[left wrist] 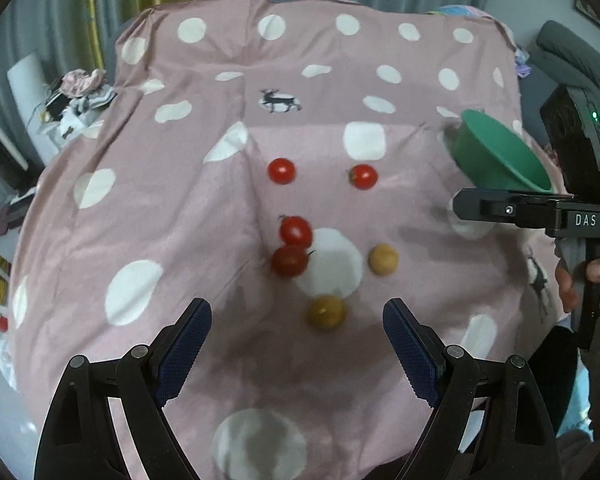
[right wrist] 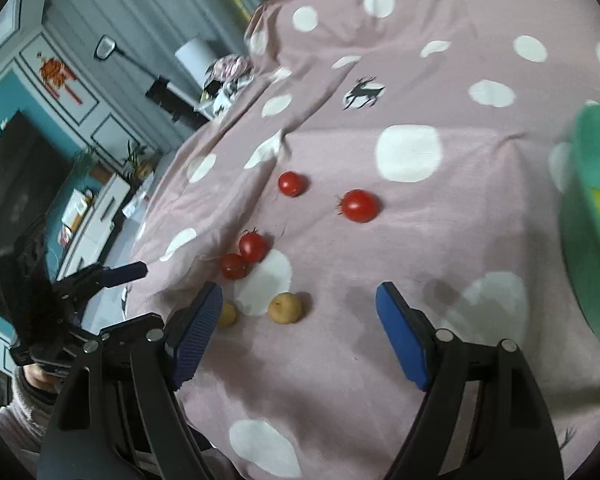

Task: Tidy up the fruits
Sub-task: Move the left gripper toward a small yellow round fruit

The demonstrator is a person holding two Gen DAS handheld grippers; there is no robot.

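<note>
Several red cherry tomatoes lie on the pink dotted cloth (left wrist: 180,208): two far ones (left wrist: 282,171) (left wrist: 364,176) and a touching pair (left wrist: 296,231) (left wrist: 289,261). Two yellow fruits lie nearer, one (left wrist: 383,259) to the right and one (left wrist: 326,312) just ahead of my left gripper (left wrist: 298,316), which is open with its pads wide of that fruit. My right gripper (right wrist: 300,304) is open too. A yellow fruit (right wrist: 285,308) sits just beyond its fingertips, untouched, and the other (right wrist: 226,314) is half hidden behind its left finger. The green bowl (right wrist: 588,280) at the right holds some fruit.
In the left wrist view the green bowl (left wrist: 496,156) stands at the cloth's right edge, behind the right gripper's finger (left wrist: 484,209) and a hand (left wrist: 568,284). Cluttered shelves (left wrist: 72,96) stand off the left. The cloth drops away at its left and near edges.
</note>
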